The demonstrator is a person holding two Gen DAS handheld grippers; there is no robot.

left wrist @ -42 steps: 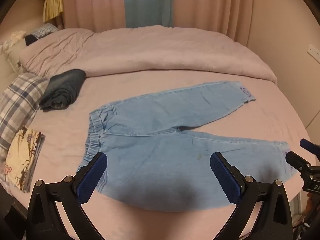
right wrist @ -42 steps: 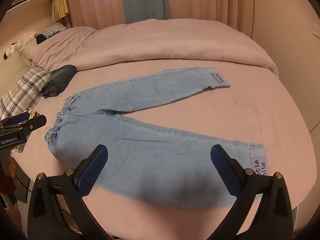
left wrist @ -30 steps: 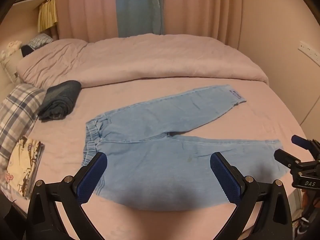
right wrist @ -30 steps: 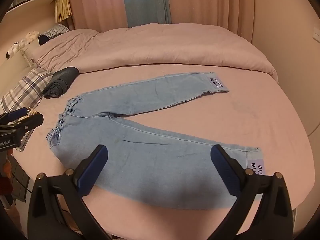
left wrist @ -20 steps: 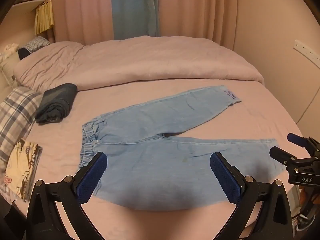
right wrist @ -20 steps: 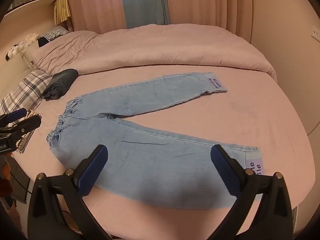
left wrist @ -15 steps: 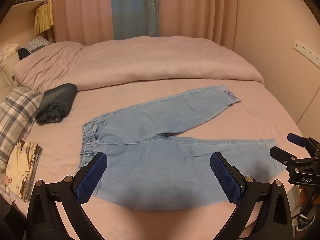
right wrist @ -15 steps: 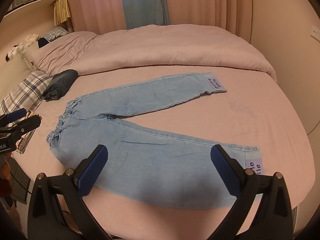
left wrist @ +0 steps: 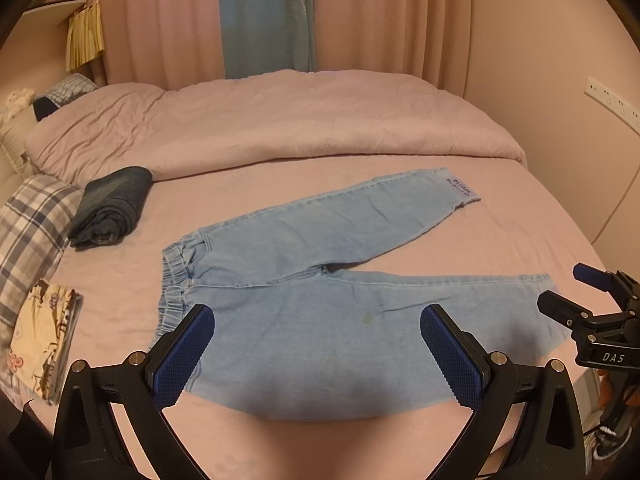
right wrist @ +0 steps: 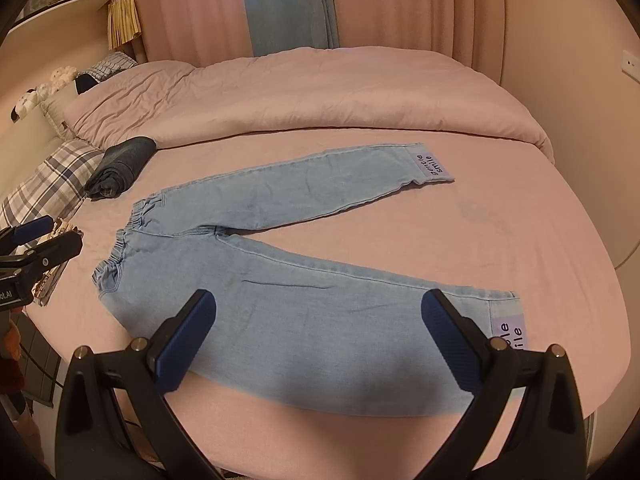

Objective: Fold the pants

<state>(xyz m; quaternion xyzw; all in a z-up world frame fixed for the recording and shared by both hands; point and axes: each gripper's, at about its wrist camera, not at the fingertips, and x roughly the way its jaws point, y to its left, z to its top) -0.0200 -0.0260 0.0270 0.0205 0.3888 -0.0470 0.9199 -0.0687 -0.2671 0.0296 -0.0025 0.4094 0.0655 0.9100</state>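
Observation:
Light blue pants (left wrist: 312,276) lie flat on the pink bed (left wrist: 500,216), legs spread in a V, waistband to the left, cuffs to the right. They show in the right wrist view too (right wrist: 288,280). My left gripper (left wrist: 316,352) is open and empty, held above the near leg by the waist. My right gripper (right wrist: 320,336) is open and empty above the near leg, its cuff label (right wrist: 512,332) by the right finger. Each gripper shows at the edge of the other's view, the right one (left wrist: 592,300) and the left one (right wrist: 36,248).
A rolled dark garment (left wrist: 112,204) lies at the left of the bed beside a plaid pillow (left wrist: 28,220). A folded patterned cloth (left wrist: 44,336) lies at the left edge. A pink duvet (left wrist: 280,120) is heaped at the back, in front of curtains.
Both grippers have drawn back and risen slightly from the pants, so more of the bed shows. The jaws stayed open. The pants have not moved.

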